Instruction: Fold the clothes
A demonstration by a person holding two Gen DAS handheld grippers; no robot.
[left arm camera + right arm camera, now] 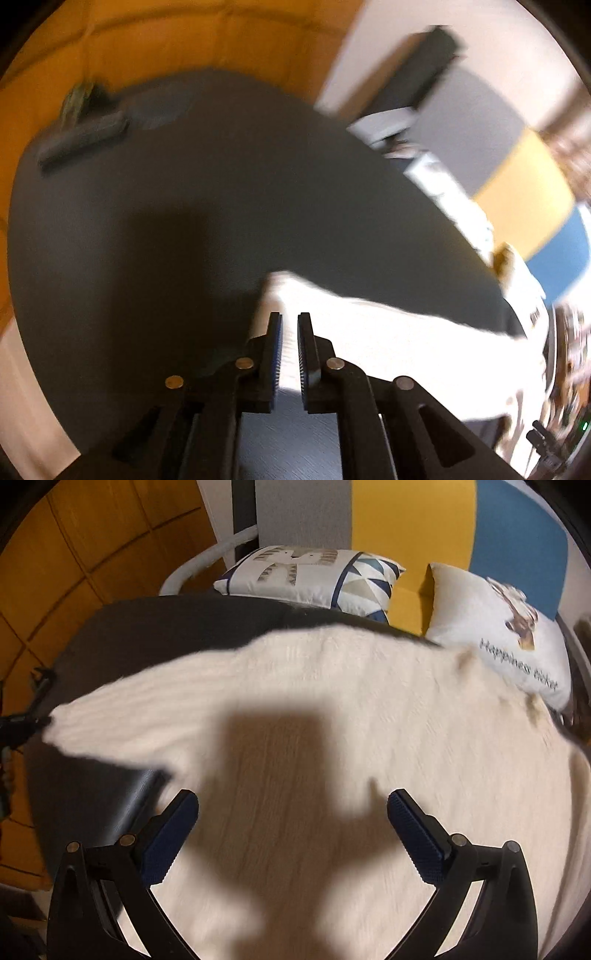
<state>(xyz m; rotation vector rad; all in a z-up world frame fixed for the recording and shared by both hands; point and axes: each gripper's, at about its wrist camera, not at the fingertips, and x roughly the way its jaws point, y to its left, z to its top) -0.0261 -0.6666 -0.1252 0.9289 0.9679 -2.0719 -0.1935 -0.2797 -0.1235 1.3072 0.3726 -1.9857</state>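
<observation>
- Cream knit sweater (332,709) lies spread on the dark table (184,221), body flat, one sleeve (122,709) stretched out toward the table's edge at the left of the right wrist view. In my judgement the fold has barely begun: no folded edge or doubled layer shows in either view.
- My left gripper (290,325) is over the cuff end of that sleeve (369,332). Jaws nearly together with a thin slit between the pads; cream cloth shows through the slit, but I cannot tell whether it is pinched or just lying underneath. I read it as not gripped.
- My right gripper (291,805) hangs above the sweater's body, jaws wide apart, nothing between them.
- Left to do, as I judge it: bring both sleeves in, then fold the body over.
- Hard to make out: left wrist view is blurred. The sweater's far sleeve and hem run out of frame. A gripper shadow (280,775) darkens the knit. Small dark items (85,136) at the table's far end are unidentifiable.
- Two printed cushions (314,579) sit beyond the table.
</observation>
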